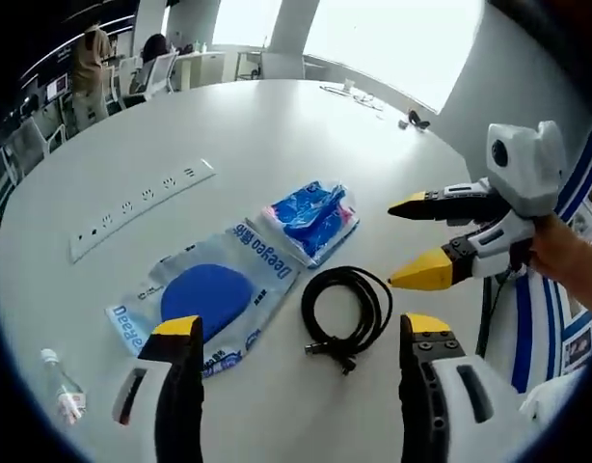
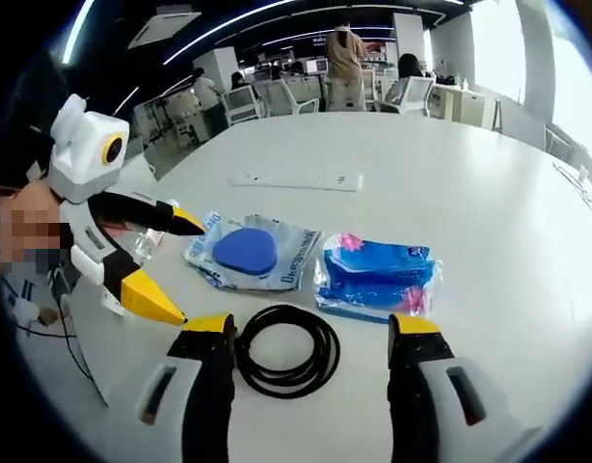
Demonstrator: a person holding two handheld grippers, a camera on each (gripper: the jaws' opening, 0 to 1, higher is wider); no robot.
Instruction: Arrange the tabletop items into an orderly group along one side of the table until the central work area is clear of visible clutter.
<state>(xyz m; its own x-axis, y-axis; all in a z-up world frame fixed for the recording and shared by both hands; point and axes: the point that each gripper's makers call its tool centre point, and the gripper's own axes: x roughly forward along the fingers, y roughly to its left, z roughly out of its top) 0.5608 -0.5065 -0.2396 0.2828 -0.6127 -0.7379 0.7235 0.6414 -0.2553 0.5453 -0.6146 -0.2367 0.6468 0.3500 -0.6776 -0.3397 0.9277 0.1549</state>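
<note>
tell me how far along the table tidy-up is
Nothing looks grouped yet. The coiled black cable, the clear packet with the blue disc and the blue-and-pink packet lie mid-table, the white power strip beyond them, a small bottle nearer the edge. Both the left gripper and the right gripper are open and hold nothing. All the moving is left.

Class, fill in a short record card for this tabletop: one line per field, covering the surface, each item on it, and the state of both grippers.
surface: round white table
cable: black coiled cable, nearest the right gripper
blue packet: tissue pack, beside the cable
clear pouch: clear pouch with blue disc, next to the tissue pack
power strip: white power strip, farther back
bottle: small bottle, at table edge
left gripper: open, empty
right gripper: open, empty
</note>
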